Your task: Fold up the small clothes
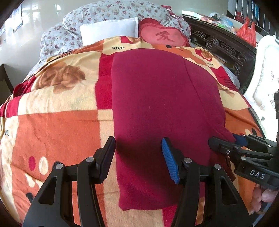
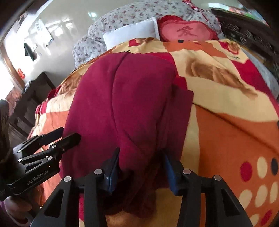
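Garment (image 1: pixel 157 97), dark red, lies part-folded on the blanket (image 1: pixel 57 125); left gripper (image 1: pixel 138 157) wide over its near edge, right gripper (image 2: pixel 141 167) parted around a bunched fold, more folding left

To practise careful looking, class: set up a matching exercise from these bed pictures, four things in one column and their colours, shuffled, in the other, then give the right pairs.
Things:
1. garment
2. square pillow
3. heart cushion
4. quilt

Colours:
A. white
B. grey with small flowers
C. dark red
D. pink with a red frill

Pairs: 1-C, 2-A, 3-D, 4-B
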Motion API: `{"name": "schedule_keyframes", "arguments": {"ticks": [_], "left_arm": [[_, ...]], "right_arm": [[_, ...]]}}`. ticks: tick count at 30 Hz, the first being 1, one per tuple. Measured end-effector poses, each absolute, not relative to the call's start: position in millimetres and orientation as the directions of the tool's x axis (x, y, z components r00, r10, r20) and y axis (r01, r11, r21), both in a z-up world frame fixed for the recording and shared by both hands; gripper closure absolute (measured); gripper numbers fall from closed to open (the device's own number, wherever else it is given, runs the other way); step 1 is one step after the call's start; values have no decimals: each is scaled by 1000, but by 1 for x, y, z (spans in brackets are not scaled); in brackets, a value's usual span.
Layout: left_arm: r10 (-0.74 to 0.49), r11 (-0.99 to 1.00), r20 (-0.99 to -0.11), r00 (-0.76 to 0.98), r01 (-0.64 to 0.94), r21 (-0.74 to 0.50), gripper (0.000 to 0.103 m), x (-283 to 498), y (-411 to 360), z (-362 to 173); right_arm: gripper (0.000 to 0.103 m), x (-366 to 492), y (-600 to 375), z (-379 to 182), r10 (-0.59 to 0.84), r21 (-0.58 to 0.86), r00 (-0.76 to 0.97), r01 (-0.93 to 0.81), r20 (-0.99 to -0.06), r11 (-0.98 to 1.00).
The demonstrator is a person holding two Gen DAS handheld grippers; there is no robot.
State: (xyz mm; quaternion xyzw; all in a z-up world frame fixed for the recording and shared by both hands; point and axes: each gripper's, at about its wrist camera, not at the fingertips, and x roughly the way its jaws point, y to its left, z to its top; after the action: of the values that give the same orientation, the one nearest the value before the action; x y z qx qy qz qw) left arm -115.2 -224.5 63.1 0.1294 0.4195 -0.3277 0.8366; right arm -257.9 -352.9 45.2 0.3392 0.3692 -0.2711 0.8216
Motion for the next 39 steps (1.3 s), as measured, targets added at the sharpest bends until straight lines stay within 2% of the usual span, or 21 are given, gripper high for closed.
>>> {"name": "schedule_keyframes", "arguments": {"ticks": [6, 7, 9, 13, 15, 24, 25, 26, 29, 31, 33, 35, 39], "left_arm": [[-442, 755, -790, 425, 652, -72, 47, -116, -223, 63], [-440, 757, -791, 424, 650, -73, 45, -116, -222, 62], [-438, 761, -792, 425, 645, -75, 40, -117, -221, 61], [-444, 760, -793, 417, 644, -86, 40, -117, -218, 60], [-445, 759, -793, 416, 645, -88, 40, -116, -218, 60], [-446, 752, -799, 403, 653, -90, 40, -117, -214, 61], [-449, 751, -800, 398, 654, -96, 40, -116, -213, 61], [-458, 749, -797, 393, 654, -109, 40, -115, -210, 63], [-494, 749, -781, 383, 644, -158, 40, -108, -203, 68], [-521, 745, -771, 367, 636, -201, 40, -101, -201, 69], [-535, 746, -770, 349, 623, -236, 40, -92, -200, 68], [-548, 747, -771, 324, 604, -277, 40, -84, -200, 66], [-574, 735, -767, 289, 595, -326, 40, -73, -201, 61]], "right_arm": [[68, -260, -342, 46, -215, 314, 564, 691, -797, 651], [70, -262, -340, 45, -213, 318, 567, 690, -796, 651], [77, -264, -339, 47, -212, 326, 574, 689, -791, 647], [85, -271, -331, 57, -224, 338, 594, 684, -773, 646], [94, -273, -331, 61, -201, 377, 620, 669, -758, 640], [94, -275, -332, 57, -178, 414, 633, 667, -753, 619], [93, -279, -332, 60, -182, 431, 651, 660, -737, 615], [87, -281, -333, 62, -186, 441, 661, 657, -727, 612], [54, -291, -335, 74, -246, 438, 667, 679, -703, 589], [48, -298, -341, 83, -298, 467, 694, 683, -656, 561], [30, -297, -350, 84, -310, 493, 696, 694, -648, 526], [30, -291, -364, 78, -288, 536, 715, 679, -637, 502], [30, -274, -392, 55, -229, 561, 697, 695, -679, 450]]}}
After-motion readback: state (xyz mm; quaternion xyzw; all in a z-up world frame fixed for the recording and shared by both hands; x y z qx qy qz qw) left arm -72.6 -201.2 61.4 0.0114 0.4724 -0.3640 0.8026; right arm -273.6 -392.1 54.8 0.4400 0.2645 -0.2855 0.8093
